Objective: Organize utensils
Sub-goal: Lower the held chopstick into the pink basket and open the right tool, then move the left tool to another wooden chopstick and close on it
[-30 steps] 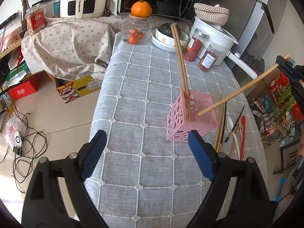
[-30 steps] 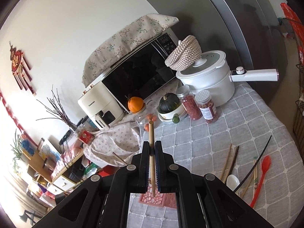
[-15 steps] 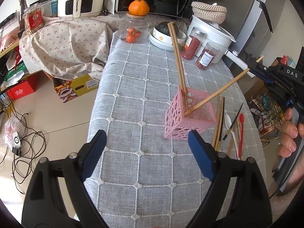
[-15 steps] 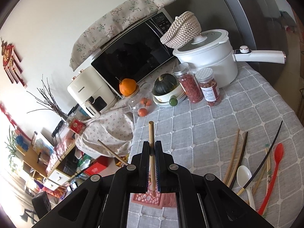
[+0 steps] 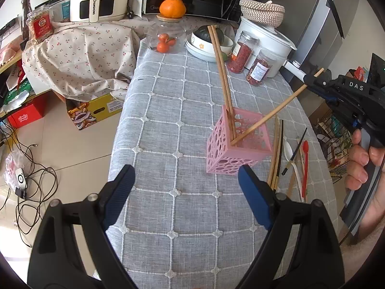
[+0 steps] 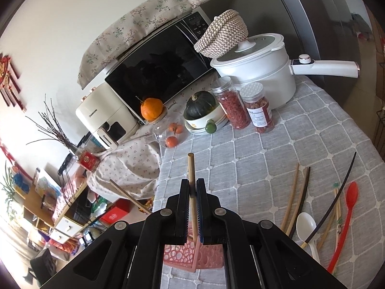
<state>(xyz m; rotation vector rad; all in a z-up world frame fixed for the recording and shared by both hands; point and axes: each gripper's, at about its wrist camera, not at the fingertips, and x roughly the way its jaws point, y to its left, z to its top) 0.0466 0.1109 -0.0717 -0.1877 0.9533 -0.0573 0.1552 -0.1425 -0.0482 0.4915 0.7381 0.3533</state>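
While the wooden chopstick [image 5: 272,114] leans with its lower end inside the pink holder [image 5: 238,144] on the grey tablecloth [image 5: 182,125], the right gripper [image 6: 192,187] pinches its upper part. The left gripper [image 5: 185,187] hovers spread and empty near the holder.

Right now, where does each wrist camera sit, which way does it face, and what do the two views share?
Left wrist: on the open left gripper, looking down across the table at the pink basket; the hand holding the right gripper shows.
Right wrist: on the shut right gripper, facing the microwave, clamping a chopstick.
Shared: basket, chopstick, loose utensils.
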